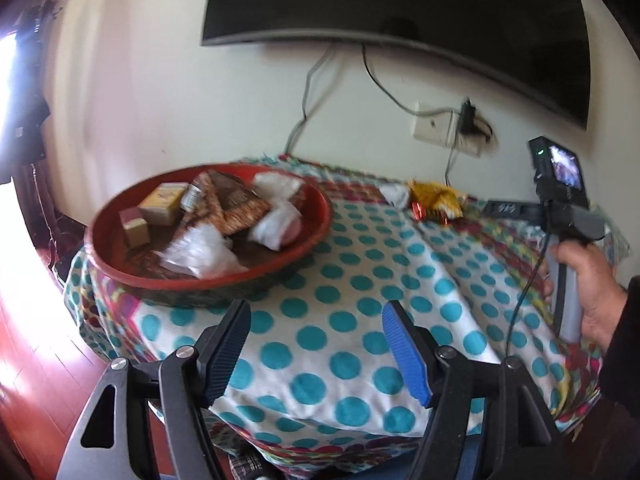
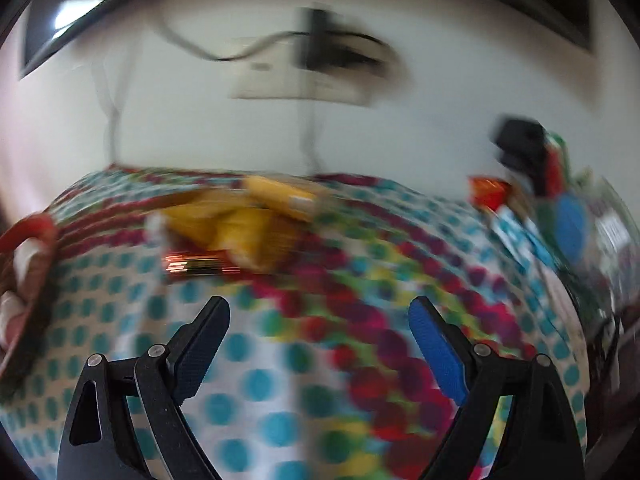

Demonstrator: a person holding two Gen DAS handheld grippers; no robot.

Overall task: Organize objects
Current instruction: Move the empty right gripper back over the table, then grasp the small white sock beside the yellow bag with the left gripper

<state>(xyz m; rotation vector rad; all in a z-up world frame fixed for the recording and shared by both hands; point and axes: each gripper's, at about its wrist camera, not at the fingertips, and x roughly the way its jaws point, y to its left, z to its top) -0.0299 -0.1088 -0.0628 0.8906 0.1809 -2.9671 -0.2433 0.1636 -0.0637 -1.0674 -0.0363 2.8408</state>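
A red round basket (image 1: 316,216) sits at the table's left, holding small boxes, brown packets and white wrapped items; its rim shows at the left edge of the right wrist view (image 2: 36,226). A yellow snack packet (image 1: 436,200) lies at the table's back, with a white crumpled item (image 1: 394,194) beside it. My left gripper (image 1: 316,344) is open and empty above the polka-dot cloth (image 1: 360,300), in front of the basket. My right gripper (image 2: 320,344) is open and empty, a little short of the yellow packet (image 2: 240,224). The right wrist view is motion-blurred.
A wall TV (image 1: 400,12) hangs above the table, with cables and a socket plate (image 1: 436,124) below it. My right hand and its gripper handle (image 1: 564,280) show at the right. More small items, blurred, lie at the far right (image 2: 560,208). Wooden floor (image 1: 32,360) is at the left.
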